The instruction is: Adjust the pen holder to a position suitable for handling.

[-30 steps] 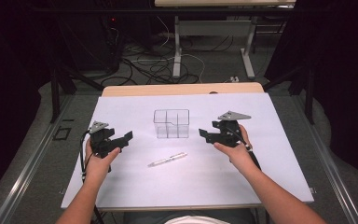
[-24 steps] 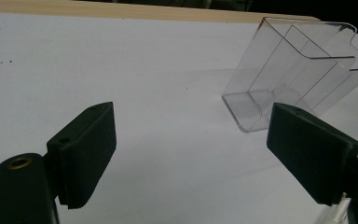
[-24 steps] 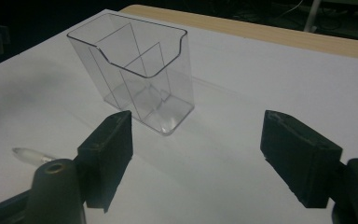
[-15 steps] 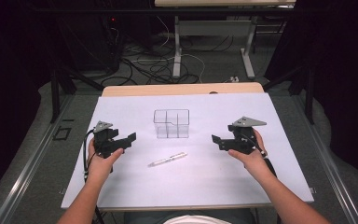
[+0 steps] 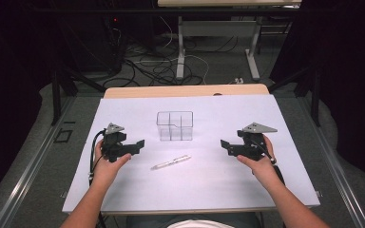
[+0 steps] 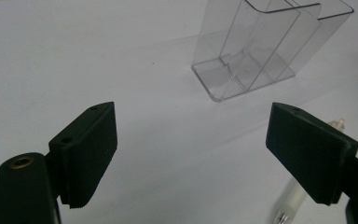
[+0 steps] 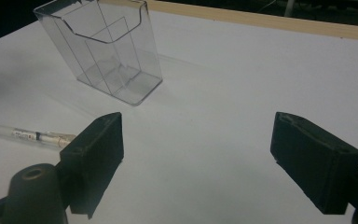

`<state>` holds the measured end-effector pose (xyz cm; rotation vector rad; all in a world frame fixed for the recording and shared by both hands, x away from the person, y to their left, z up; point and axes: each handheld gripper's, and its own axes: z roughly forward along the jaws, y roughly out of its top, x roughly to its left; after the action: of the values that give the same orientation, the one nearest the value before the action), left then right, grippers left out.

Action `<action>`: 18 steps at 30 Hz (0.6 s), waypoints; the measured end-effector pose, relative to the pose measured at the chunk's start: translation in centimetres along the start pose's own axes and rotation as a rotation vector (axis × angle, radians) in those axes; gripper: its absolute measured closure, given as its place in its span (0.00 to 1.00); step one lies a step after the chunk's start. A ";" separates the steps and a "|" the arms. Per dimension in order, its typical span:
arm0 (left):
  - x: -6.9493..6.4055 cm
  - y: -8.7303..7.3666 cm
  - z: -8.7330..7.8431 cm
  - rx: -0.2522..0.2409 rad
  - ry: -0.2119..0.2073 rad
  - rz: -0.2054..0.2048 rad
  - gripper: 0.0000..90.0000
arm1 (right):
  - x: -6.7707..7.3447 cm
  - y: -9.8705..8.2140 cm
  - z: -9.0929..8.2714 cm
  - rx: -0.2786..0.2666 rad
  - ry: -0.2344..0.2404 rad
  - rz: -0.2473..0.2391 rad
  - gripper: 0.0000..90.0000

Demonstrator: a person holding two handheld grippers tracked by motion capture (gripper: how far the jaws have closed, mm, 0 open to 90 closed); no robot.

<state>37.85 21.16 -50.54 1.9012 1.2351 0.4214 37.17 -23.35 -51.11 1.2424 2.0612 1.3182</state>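
Observation:
A clear plastic box with compartments (image 5: 174, 126) stands upright in the middle of the white table top (image 5: 209, 185). A pale pen (image 5: 171, 162) lies flat just in front of it. My left gripper (image 5: 140, 144) hovers left of the pen, open and empty, jaws pointing right. In the left gripper view the left gripper (image 6: 191, 116) frames bare table, with the box (image 6: 261, 46) ahead and the pen (image 6: 293, 200) beside its right jaw. My right gripper (image 5: 224, 144) is right of the box, open and empty; its jaws have just been opening. The right gripper view shows the right gripper (image 7: 198, 123), the box (image 7: 107, 51) and the pen (image 7: 25, 134).
A wooden strip (image 5: 185, 90) edges the far side of the table. Beyond it are cables on the floor (image 5: 157, 66) and the legs of another table (image 5: 180, 52). White surface lies open on both sides of the box.
My right gripper has moved right and nearer to the person, away from the box. The left gripper, the box and the pen have stayed put.

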 end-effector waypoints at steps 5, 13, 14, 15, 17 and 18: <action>-0.7 0.2 -0.1 0.040 0.020 0.093 0.18 | -0.1 -0.3 0.4 0.013 0.001 -0.003 0.19; -2.2 0.4 0.1 0.071 0.042 0.199 0.20 | 0.0 -0.6 0.9 0.022 0.004 -0.043 0.19; -2.4 0.5 0.1 0.072 0.037 0.212 0.20 | 0.1 -0.6 0.9 0.027 0.002 -0.051 0.19; -2.7 0.5 0.2 0.079 0.037 0.225 0.21 | 0.1 -0.7 0.9 0.027 0.003 -0.053 0.19; -3.2 0.5 0.3 0.085 0.030 0.241 0.22 | 0.1 -0.7 1.0 0.033 -0.004 -0.065 0.19; -3.4 0.5 0.3 0.095 0.030 0.259 0.23 | 0.2 -0.8 1.0 0.035 0.001 -0.067 0.19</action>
<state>36.81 17.99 -49.85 2.1534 1.0467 0.5357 37.43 -22.83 -52.24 1.1771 2.1155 1.2584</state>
